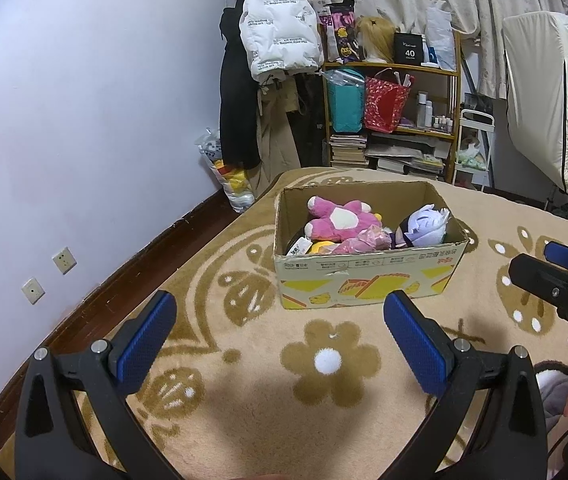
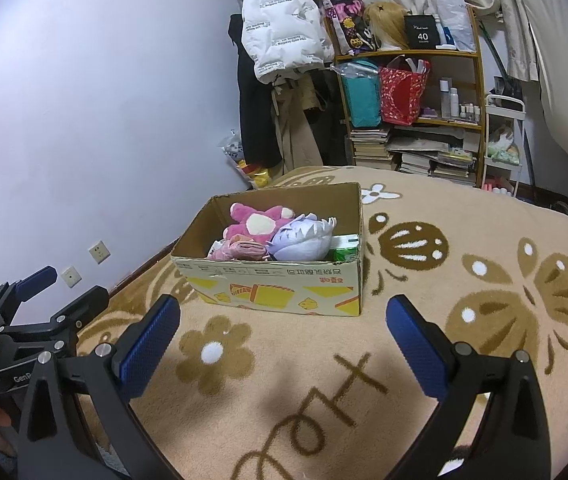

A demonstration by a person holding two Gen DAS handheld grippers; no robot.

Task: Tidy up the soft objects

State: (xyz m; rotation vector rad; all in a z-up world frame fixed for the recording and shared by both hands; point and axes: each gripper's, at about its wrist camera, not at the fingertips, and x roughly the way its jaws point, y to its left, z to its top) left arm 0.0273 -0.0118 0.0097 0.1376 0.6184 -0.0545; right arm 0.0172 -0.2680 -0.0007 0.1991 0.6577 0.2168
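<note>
An open cardboard box (image 1: 367, 276) (image 2: 284, 286) stands on the beige blanket. It holds a pink plush bear (image 1: 337, 220) (image 2: 254, 220), a lilac plush head (image 1: 423, 224) (image 2: 301, 242), a pink wrapped item (image 1: 363, 242) (image 2: 238, 250), something yellow (image 1: 321, 245) and a green pack (image 2: 345, 250). My left gripper (image 1: 280, 324) is open and empty, hovering in front of the box; it also shows in the right wrist view (image 2: 64, 290). My right gripper (image 2: 284, 328) is open and empty, to the right of the left one, and shows at the left wrist view's right edge (image 1: 551, 264).
The blanket (image 1: 244, 380) with brown flower and butterfly patterns covers the bed. Behind it stand a wooden shelf (image 1: 391, 112) with bags and books, hanging coats (image 1: 276, 32), and a plastic bag of toys (image 1: 228, 176) on the floor. A lilac wall (image 1: 84, 120) runs along the left.
</note>
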